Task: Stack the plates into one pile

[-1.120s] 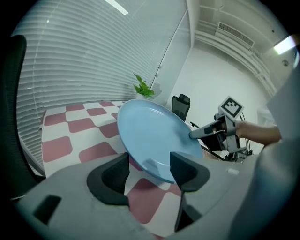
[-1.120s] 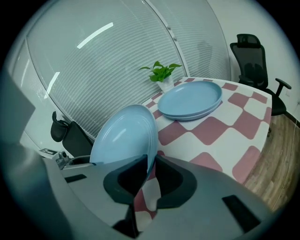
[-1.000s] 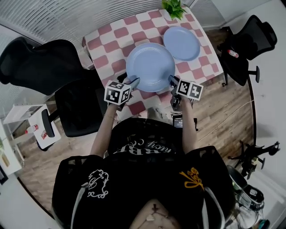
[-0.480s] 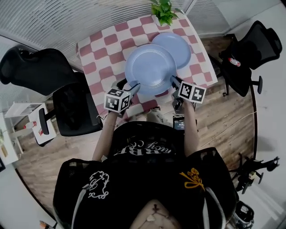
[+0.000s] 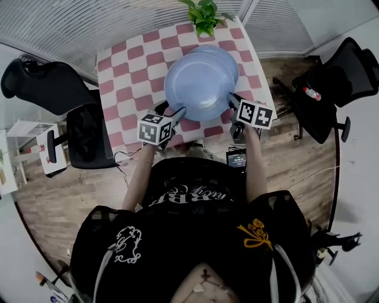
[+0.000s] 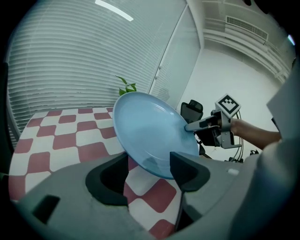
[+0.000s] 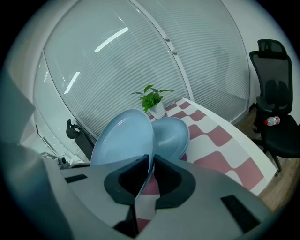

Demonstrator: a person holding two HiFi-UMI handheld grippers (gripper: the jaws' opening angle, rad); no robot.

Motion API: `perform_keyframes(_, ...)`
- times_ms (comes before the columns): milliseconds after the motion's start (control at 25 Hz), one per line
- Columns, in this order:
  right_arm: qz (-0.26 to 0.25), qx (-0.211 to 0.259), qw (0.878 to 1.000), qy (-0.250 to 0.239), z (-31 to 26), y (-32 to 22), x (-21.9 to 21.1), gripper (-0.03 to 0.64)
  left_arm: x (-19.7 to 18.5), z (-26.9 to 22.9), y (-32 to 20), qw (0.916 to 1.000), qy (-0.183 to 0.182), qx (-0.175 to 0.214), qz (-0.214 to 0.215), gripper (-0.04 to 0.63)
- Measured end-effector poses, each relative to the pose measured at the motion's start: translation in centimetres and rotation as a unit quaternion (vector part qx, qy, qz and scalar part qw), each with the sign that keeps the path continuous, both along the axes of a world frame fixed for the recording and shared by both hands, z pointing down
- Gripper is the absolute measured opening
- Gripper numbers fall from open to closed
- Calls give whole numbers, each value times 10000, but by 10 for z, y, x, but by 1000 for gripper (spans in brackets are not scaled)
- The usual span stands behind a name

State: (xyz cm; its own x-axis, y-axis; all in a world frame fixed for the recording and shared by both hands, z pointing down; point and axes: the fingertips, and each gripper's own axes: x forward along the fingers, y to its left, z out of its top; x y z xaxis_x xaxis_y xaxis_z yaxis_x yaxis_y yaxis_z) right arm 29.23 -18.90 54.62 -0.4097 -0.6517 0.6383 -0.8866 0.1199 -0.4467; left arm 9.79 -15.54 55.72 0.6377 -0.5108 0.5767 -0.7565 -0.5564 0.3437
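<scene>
A large light-blue plate (image 5: pixel 198 80) hangs tilted above the checked table (image 5: pixel 124 77), held by its rim on two sides. My left gripper (image 5: pixel 177 112) grips its near-left rim, and the plate (image 6: pixel 150 131) sits between that gripper's jaws (image 6: pixel 147 171). My right gripper (image 5: pixel 231 100) has the near-right rim; its jaws (image 7: pixel 151 171) are closing, with the plate's thin edge (image 7: pixel 124 140) pinched between them. A smaller blue plate (image 5: pixel 232 56) lies on the table behind, mostly hidden under the large one; the right gripper view shows the small plate (image 7: pixel 171 136) just beyond it.
A potted plant (image 5: pixel 204 15) stands at the table's far edge, close behind the plates. Black office chairs stand at the left (image 5: pixel 89 136) and at the right (image 5: pixel 346 65). The table's near edge runs just below both grippers.
Both grippers have carried the large plate away from the person and to the right. It now covers most of the small plate, which lay fully in sight a second ago.
</scene>
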Motion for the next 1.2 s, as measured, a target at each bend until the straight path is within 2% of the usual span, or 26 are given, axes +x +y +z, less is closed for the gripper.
perform_keyframes(440, 159, -3, 9999, 21, 3, -23, 43, 43, 43, 3, -26, 9990, -360, -94, 241, 278)
perform_keyframes(640, 316, -91, 9994, 75, 10, -34, 50, 43, 49, 9, -41, 9986, -365, -216, 331, 278)
perform_keyframes(880, 488, -377, 9978, 233, 29, -37, 55, 43, 53, 30, -47, 9959, -370, -659, 499, 278)
perform_keyframes(1200, 776, -651, 9946, 217, 48, -44, 57, 44, 55, 43, -63, 9938, -110, -979, 521, 278)
